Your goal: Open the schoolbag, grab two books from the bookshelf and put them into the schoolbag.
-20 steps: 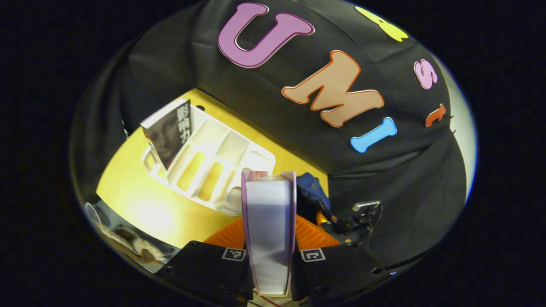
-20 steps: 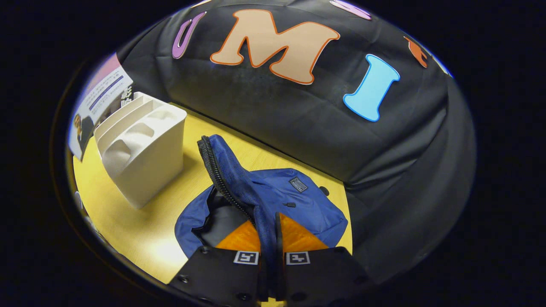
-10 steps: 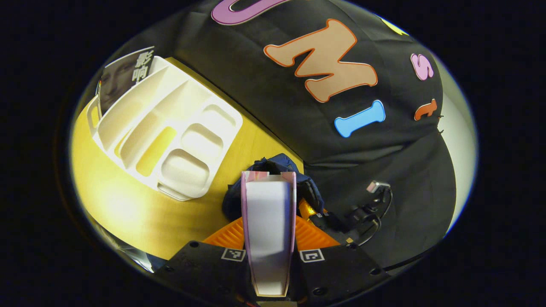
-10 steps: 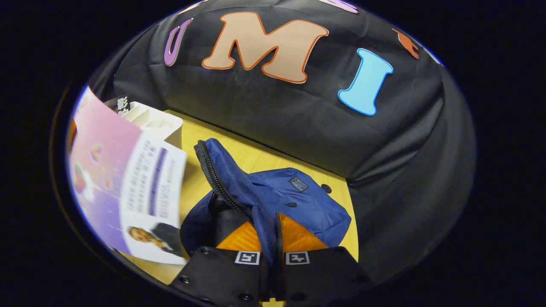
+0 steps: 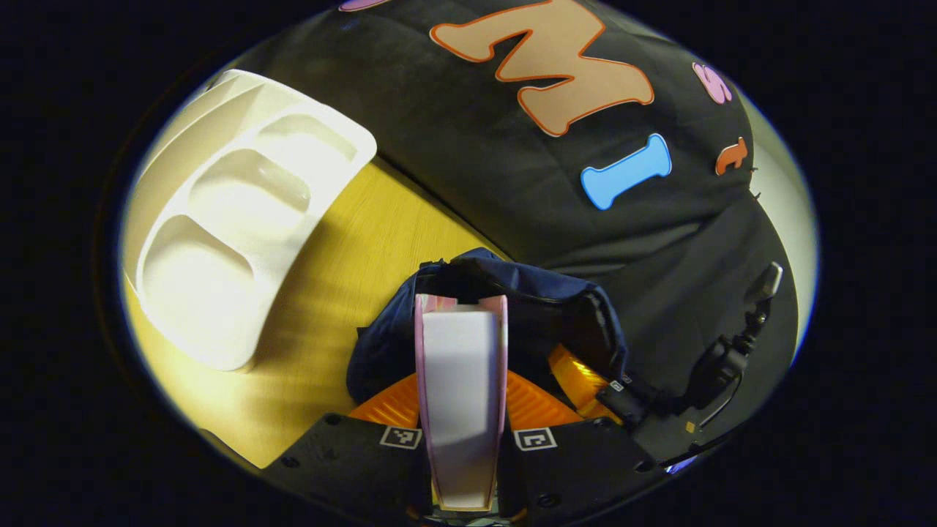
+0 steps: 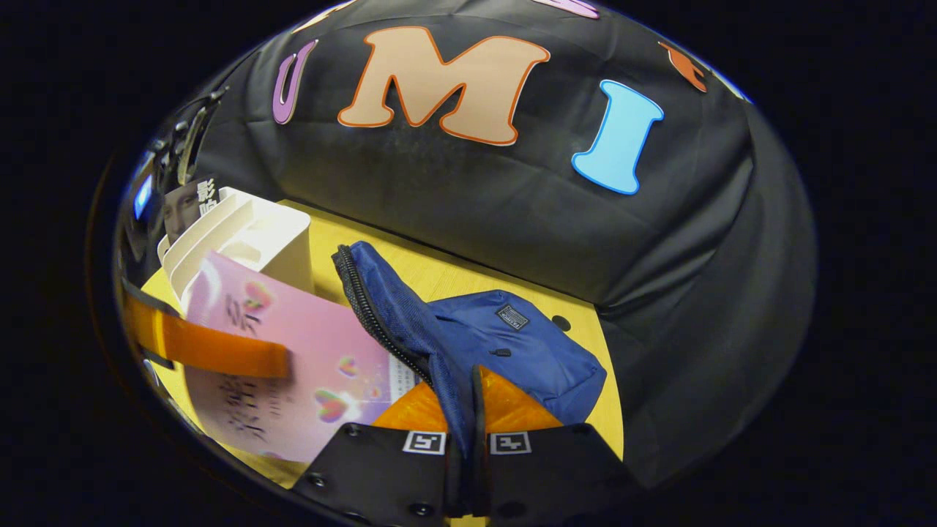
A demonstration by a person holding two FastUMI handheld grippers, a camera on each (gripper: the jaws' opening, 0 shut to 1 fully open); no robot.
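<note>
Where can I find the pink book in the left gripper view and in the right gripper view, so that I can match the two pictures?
Left gripper view: the pink book stands bottom centre, page edge toward the camera, clamped in the left tongs.
Right gripper view: its pink cover is at lower left, beside the raised flap.
Shared landmark: the blue schoolbag, just beyond the book in both.

black gripper point(image 5: 461, 410) housings, square markers, screws

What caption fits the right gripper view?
Right gripper pinches the schoolbag flap open as the pink book arrives.
</note>
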